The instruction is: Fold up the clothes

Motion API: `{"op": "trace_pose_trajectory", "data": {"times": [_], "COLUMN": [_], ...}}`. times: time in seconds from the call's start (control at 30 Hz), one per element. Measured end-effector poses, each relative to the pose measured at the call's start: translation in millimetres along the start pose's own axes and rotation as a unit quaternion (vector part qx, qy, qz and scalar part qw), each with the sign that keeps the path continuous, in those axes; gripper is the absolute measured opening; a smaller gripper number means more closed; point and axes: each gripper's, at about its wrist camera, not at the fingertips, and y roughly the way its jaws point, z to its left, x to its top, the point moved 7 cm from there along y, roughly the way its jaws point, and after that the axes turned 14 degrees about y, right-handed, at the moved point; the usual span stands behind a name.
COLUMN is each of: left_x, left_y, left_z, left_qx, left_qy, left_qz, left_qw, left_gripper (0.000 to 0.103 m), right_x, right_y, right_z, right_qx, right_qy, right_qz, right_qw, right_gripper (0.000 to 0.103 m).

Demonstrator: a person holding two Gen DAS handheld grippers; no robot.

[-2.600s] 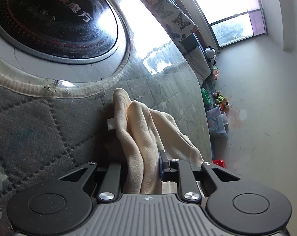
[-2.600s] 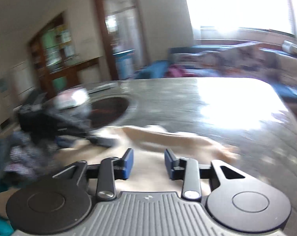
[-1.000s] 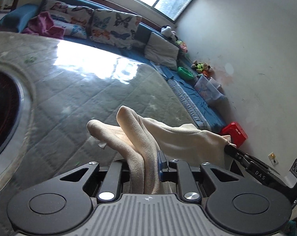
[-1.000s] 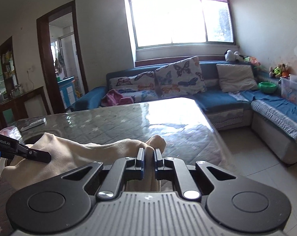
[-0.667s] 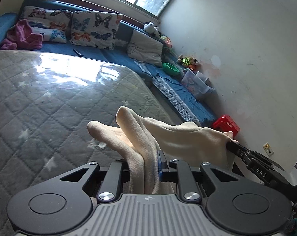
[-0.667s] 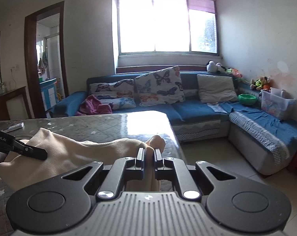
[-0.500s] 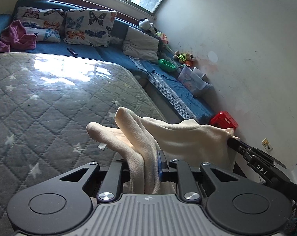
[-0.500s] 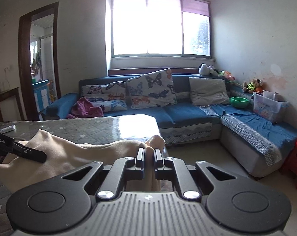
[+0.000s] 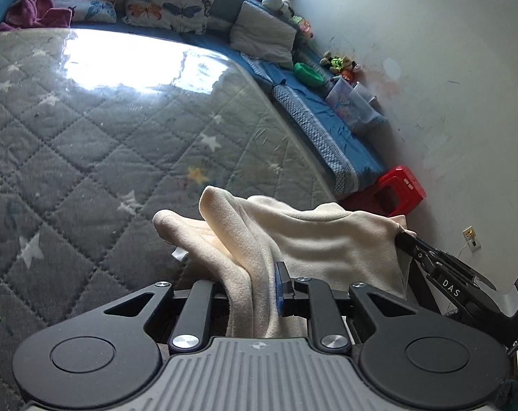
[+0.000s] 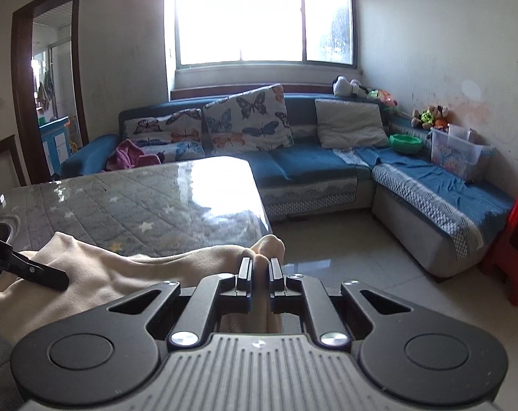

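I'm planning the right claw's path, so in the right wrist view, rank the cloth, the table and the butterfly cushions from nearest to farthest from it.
1. Cloth: pinched in the right claw.
2. Table: ahead, to the left.
3. Butterfly cushions: on the sofa past the table.

Cloth (image 9: 313, 239) above table (image 9: 87, 144), sofa (image 10: 310, 161) behind, stool (image 10: 512, 239) right

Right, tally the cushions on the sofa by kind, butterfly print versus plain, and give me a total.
Butterfly-print cushions: 2, a low one and a taller one leaning beside it.
Plain grey cushions: 1, to the right of them.
Total: 3 cushions on the blue sofa.
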Motion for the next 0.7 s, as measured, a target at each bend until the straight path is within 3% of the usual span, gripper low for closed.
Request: {"op": "trace_pose_trajectory", "data": {"times": [0.3,0.43,0.7], "left_x": [-11.7,-11.0,6.5], "left_y": [3.6,-3.5,-14.6], "left_z": [6.7,5.8,6.1], "left_qx": [0.029,0.051,0.089], "left_qy": [0.021,0.040,0.057], "left_qz": [0.015,0.012,-0.013], "left_qw": [0.9993,0.9978,0.9943], "left_gripper": [0.025,0.046,0.049], "right_x": [-23.3,-23.5,-12.6], "right_y": [28.7,26.1,26.2], "right_z": [-17.5,-19.6,-1.3], "right_qx": [-0.024,-0.033,0.000], "right_qy": [0.010,0.016,0.034], "right_qz": [0.042,0.037,0.031], "right_qw": [0.999,0.999,0.999], "right_gripper": [0.009,0.014,0.016]}}
